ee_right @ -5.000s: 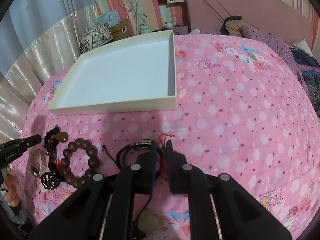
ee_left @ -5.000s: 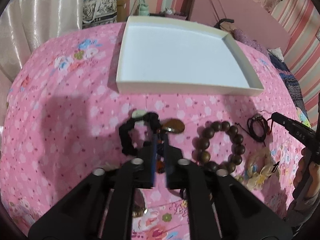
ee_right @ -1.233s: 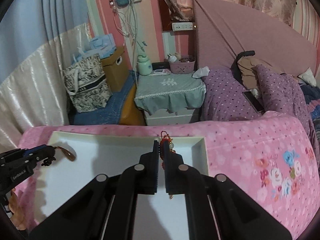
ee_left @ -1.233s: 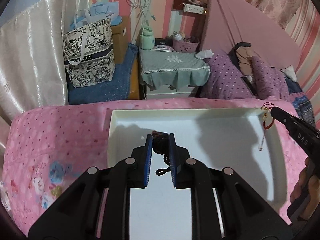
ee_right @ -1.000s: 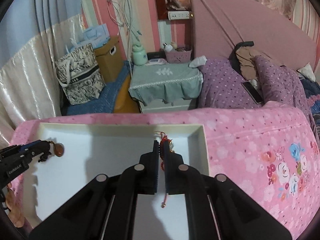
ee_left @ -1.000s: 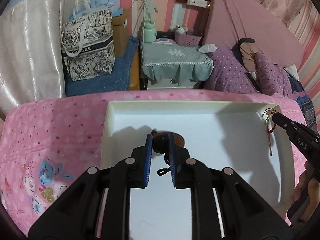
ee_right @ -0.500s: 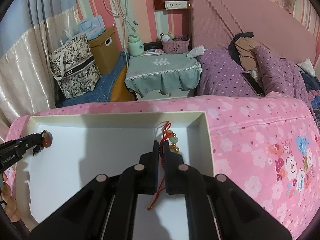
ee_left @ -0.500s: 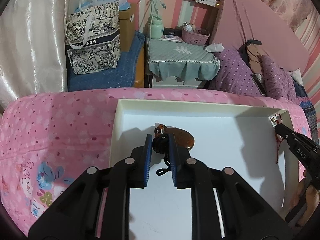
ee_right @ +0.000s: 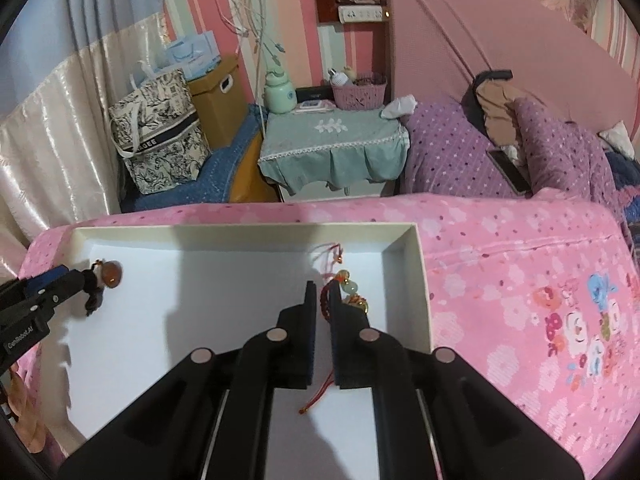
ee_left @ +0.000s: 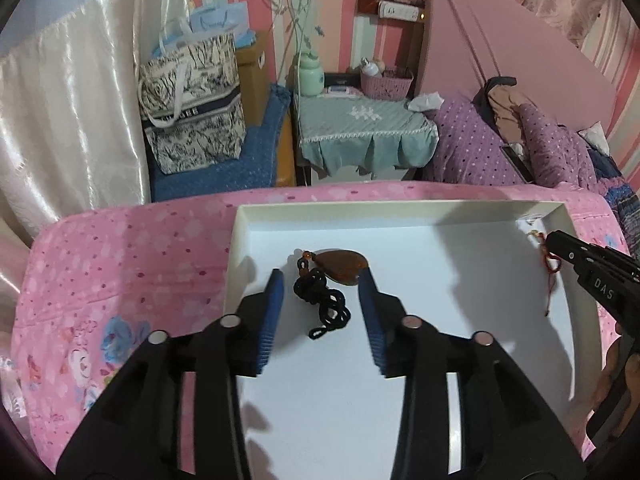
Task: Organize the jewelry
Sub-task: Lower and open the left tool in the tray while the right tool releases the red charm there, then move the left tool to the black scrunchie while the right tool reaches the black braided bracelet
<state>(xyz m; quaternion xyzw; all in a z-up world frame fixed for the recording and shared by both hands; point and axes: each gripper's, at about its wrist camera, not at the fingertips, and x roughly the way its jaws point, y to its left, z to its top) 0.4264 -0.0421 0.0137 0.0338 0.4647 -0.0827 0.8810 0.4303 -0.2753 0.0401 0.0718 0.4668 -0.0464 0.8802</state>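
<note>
A shallow white tray lies on a pink flowered bedspread, its far rim running along the far edge of the bed. The left gripper hovers over the tray's left half with its blue-padded fingers spread; the jaws have just been opening, and the amber pendant on its bunched black cord lies on the tray floor between them, touched by neither pad. The pendant sits near the left wall and a little back from the far rim, with bare white floor all round it. The right gripper is over the tray's far right corner, its jaws nearly closed and pinching a red-string bracelet with a pale green bead and gold charms. The beads rest on the tray floor just beside the right wall, a loop of string reaches toward the far rim, and a loose red tail trails on the floor toward the near side. Between the two grippers the middle of the tray is bare, and so is the near part of its floor. The right wall stands close beside the right fingers, leaving little room on that side; the bedspread past it is open. A bedside table under a green cloth stands past the bed's far edge.
</note>
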